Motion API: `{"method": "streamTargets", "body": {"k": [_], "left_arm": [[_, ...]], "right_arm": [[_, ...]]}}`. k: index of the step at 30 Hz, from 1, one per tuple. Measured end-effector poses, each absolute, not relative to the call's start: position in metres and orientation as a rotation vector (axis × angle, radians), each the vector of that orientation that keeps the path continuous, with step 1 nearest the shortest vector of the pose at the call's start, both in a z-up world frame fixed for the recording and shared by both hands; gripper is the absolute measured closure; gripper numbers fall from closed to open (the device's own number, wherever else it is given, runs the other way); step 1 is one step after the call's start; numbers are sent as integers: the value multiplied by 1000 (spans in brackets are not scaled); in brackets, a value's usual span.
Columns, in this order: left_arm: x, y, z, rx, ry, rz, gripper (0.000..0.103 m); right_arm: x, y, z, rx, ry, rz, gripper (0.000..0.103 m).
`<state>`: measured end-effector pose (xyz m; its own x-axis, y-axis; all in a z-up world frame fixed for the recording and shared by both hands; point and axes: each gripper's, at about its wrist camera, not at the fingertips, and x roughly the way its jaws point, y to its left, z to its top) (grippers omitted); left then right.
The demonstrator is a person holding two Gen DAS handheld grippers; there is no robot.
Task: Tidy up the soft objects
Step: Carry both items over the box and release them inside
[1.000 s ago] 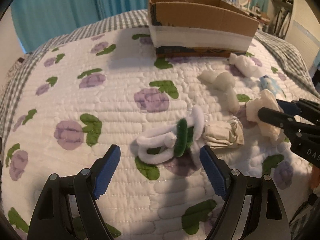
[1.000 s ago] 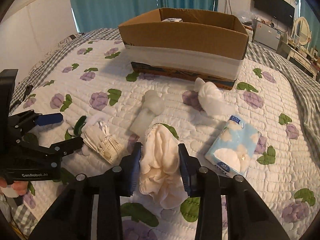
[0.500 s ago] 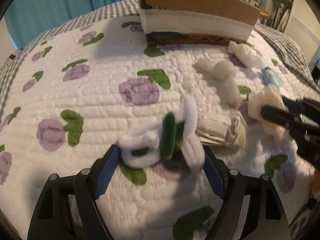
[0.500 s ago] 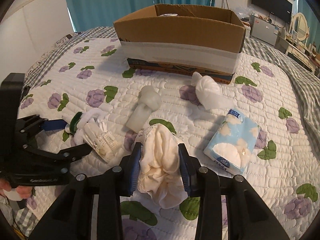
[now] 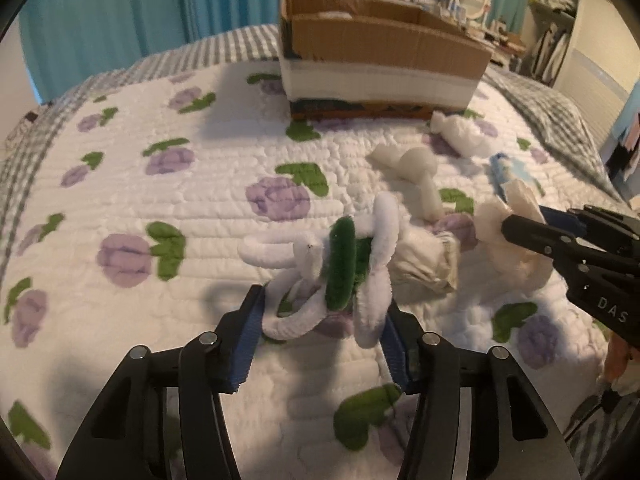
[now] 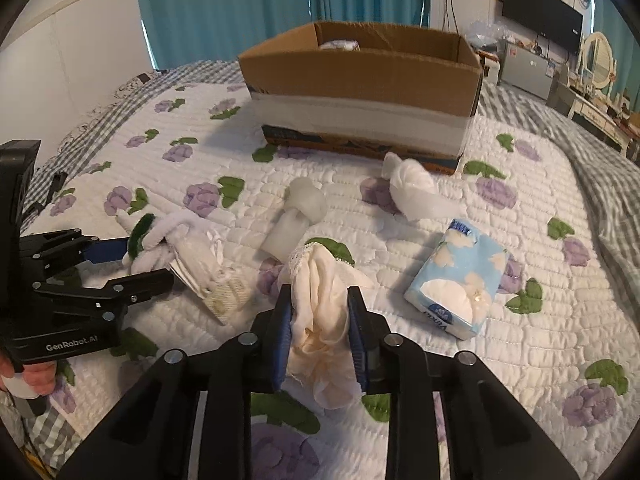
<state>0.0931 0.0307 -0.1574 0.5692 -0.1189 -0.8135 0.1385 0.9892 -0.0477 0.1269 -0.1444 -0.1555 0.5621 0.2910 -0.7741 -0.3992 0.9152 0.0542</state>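
chenille loops (image 5: pixel 320 276), white and green and tangled together, are held between the blue pads of the left gripper (image 5: pixel 322 328), whose jaws are drawn in against the bundle on both sides; the bundle is seen near the left edge of the quilted bedspread (image 6: pixel 520 208) in the right wrist view, and whether it is lifted clear of the quilt cannot be told. such fuzzy loops are judged very light, springy and easily squashed, with no risk of breakage, so a hold across the thick knot where the loops cross is thought safer than one on a single trailing loop, which could be pulled out of the tangle. just right of them a folded off-white cloth (image 6: pixel 212 276) is left lying on the quilt, then a white foam-like piece (image 6: pixel 296 216), and a knotted white cloth (image 6: pixel 412 188) close to the cardboard box (image 6: pixel 360 96) at the far side, where the soft things are presumably to be gathered. a cream fabric bunch (image 6: pixel 320 312) is pinched in the closed right gripper (image 6: pixel 318 320); it is limp and light, and is gripped at its gathered middle so that little is left dangling. a blue tissue pack (image 6: pixel 456 280) is left furthest right, soft but slippery in its wrapper.
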Motion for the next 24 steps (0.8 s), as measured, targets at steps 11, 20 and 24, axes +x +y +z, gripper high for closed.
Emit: {"method": "streamTargets", "body": {"k": [11,20,24], "left_arm": [[61,35,-84,8,804,-122,50],[76,17,-12,0,675,-168,50],[98,7,20,43,607,-180,50]], "right_arm": [[93,-156,-84,-100,757,410,79],[105,-172,4,-94,613,424,79],[122,-181,44,-99,534,410,79]]}}
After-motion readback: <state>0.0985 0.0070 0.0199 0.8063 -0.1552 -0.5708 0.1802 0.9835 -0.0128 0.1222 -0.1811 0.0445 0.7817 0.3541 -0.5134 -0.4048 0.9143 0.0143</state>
